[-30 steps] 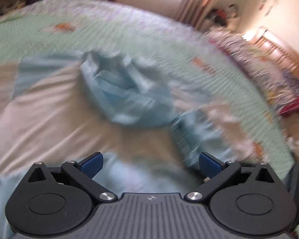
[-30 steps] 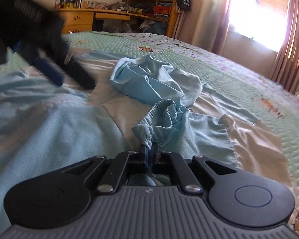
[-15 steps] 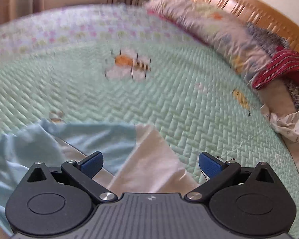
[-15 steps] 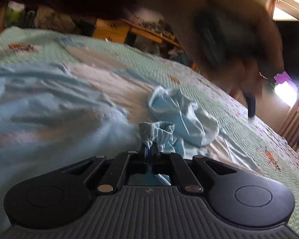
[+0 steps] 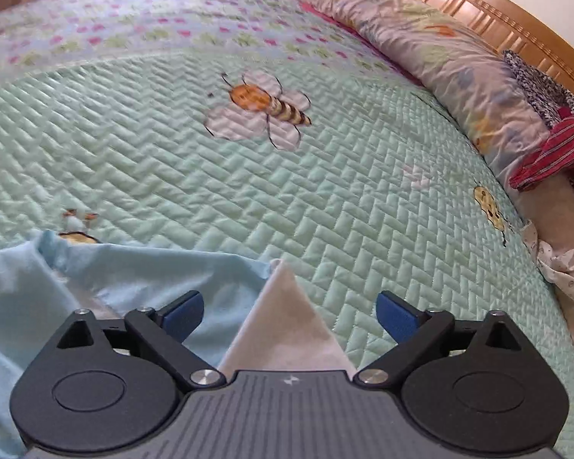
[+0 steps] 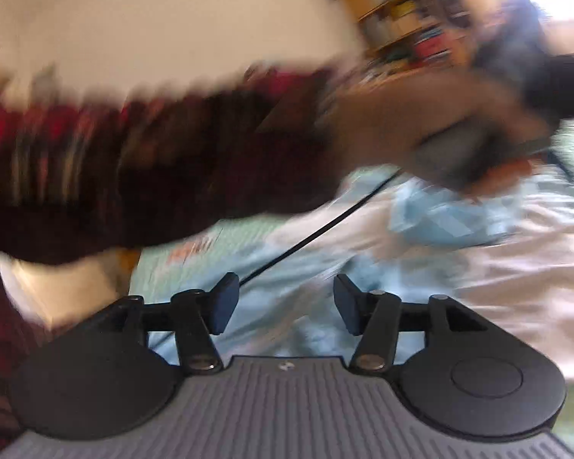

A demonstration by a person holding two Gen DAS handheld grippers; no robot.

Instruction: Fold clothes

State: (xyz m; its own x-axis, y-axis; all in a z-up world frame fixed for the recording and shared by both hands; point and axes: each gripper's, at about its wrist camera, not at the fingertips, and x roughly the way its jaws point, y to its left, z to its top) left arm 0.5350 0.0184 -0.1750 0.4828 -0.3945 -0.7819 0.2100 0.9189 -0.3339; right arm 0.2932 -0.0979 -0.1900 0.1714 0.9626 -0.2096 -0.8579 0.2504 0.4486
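a light blue and white garment (image 5: 145, 290) lies spread on a bed covered by a mint green quilt (image 5: 248, 176) stitched in a herringbone pattern. in the left wrist view, the quilt's embroidered bee (image 5: 264, 105) serves as the landmark: the garment's edge sits well below the bee, at the near rim of the bed, with a white pointed corner (image 5: 287, 321) poking out towards the bee. the left gripper (image 5: 289, 311) hangs over that corner, its jaws wide but closing, the corner lying between them with no pad pressing on it yet. far to the right of the bee, a floral pillow (image 5: 440, 57) and a red striped cloth (image 5: 555, 149) rest against the wooden headboard (image 5: 516, 26).

the right wrist view is heavily blurred. the right gripper (image 6: 283, 306) has its jaws partly apart and opening, with nothing between them; the garment spreads beyond it. the person's arm in a dark red patterned sleeve (image 6: 114, 160) crosses above.

the step in hand looks like taking the white corner to start a fold. to do it well, the left jaws should settle low onto the corner, pinch only the garment and not the quilt beneath, then lift gently so the cloth follows without bunching.
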